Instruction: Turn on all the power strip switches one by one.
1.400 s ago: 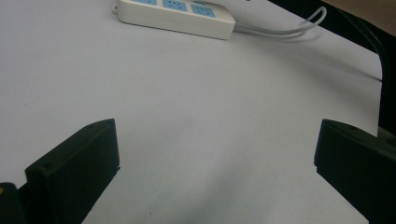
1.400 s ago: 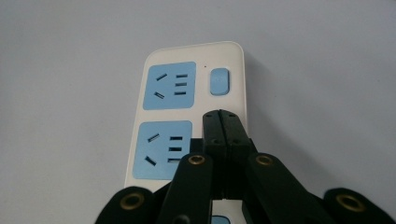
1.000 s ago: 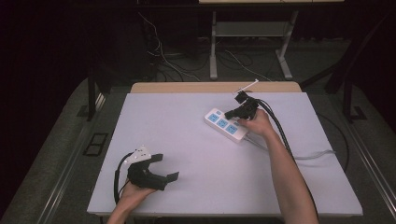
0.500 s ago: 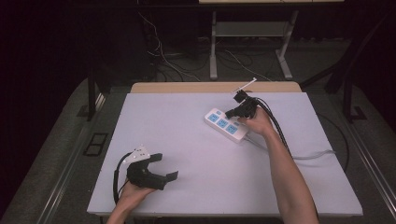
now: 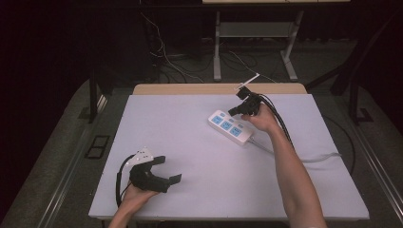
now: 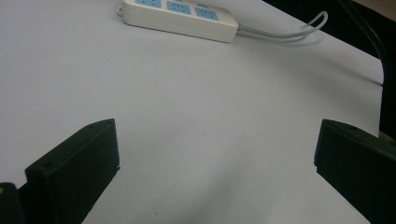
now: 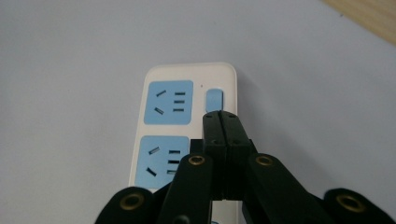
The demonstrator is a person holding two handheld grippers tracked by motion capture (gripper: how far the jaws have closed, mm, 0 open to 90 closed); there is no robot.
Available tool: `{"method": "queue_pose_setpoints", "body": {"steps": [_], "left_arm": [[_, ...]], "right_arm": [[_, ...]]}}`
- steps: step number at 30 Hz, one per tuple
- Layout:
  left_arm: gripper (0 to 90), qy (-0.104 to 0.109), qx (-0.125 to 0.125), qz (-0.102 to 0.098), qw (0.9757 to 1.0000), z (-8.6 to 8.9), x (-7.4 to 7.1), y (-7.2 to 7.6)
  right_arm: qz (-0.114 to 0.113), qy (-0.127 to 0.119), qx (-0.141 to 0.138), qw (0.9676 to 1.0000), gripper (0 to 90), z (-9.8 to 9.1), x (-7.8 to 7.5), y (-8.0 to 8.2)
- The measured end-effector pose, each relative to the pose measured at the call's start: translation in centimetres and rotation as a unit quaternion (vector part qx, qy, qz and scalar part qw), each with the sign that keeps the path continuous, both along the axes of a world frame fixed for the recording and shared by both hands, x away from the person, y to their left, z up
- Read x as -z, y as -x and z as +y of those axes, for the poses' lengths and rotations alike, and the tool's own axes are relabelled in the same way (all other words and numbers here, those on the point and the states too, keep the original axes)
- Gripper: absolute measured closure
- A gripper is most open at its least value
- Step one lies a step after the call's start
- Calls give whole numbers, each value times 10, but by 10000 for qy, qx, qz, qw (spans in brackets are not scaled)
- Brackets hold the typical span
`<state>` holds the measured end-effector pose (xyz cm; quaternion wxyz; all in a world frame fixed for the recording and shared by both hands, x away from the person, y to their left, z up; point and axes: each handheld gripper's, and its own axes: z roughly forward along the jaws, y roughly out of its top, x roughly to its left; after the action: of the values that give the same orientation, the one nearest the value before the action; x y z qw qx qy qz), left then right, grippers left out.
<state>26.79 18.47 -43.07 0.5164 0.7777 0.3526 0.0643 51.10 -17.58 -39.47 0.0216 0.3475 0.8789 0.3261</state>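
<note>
The right gripper (image 7: pixel 221 122) is held with fingers clenched together, empty, over the power strip (image 7: pixel 187 126) by its blue switch (image 7: pixel 214 99). The left gripper (image 5: pixel 164 169) is rested on the worktop (image 5: pixel 190 142), fingers released.

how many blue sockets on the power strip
3, in a row along the white power strip: one near the switch end, one in the middle, one toward the cable end.

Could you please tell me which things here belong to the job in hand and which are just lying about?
In the job:
- white power strip and its blue switch
- right hand-held gripper, shut, tips at the switch

Lying about:
- left hand-held gripper, open, apart from the strip
- power strip's grey cable
- loose cables on the floor behind the table
</note>
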Motion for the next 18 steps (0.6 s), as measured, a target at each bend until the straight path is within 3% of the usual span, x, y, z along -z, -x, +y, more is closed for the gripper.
{"method": "queue_pose_setpoints", "body": {"steps": [9, 18], "left_arm": [[0, 30, -15, 1, 10000, 2, -1, 0], [0, 53, -12, -1, 10000, 2, -1, -1]], "right_arm": [[-202, -122, -31, 9997, 900, 9, -25, -7], [-208, -217, 4, 9995, 900, 15, -28, -14]]}}
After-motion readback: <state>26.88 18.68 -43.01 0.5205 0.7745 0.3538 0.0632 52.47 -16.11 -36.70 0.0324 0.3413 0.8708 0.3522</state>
